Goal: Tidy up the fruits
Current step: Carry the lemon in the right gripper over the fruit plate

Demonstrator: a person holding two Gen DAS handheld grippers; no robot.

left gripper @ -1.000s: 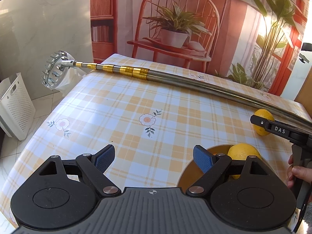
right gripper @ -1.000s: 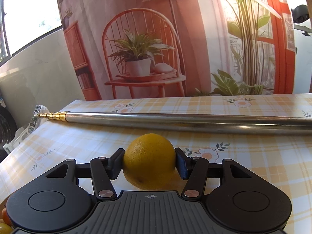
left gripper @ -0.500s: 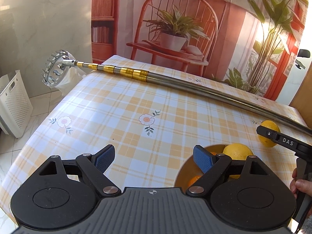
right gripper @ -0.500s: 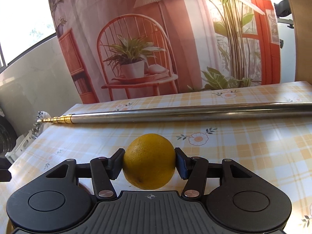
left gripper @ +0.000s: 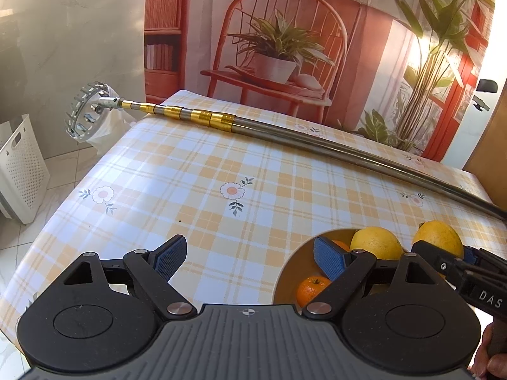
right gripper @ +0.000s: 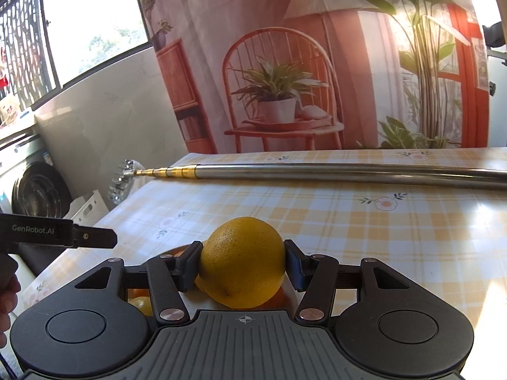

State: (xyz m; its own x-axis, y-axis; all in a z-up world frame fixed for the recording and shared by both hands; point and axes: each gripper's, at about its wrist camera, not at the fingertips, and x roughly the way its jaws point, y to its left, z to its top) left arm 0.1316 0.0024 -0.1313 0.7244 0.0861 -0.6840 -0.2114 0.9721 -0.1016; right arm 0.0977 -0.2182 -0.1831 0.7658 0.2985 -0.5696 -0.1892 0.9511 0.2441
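only left view: bowl [left gripper: 285, 285], tangerine [left gripper: 312, 289]

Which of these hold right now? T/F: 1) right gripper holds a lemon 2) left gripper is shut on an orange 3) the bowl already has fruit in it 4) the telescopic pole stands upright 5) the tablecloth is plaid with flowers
1) True: the right gripper is shut on the lemon.
2) False: the left gripper is open and holds nothing.
3) True: the bowl holds a small orange and a second lemon.
4) False: the telescopic pole lies flat across the table.
5) True: the tablecloth is plaid with flowers.
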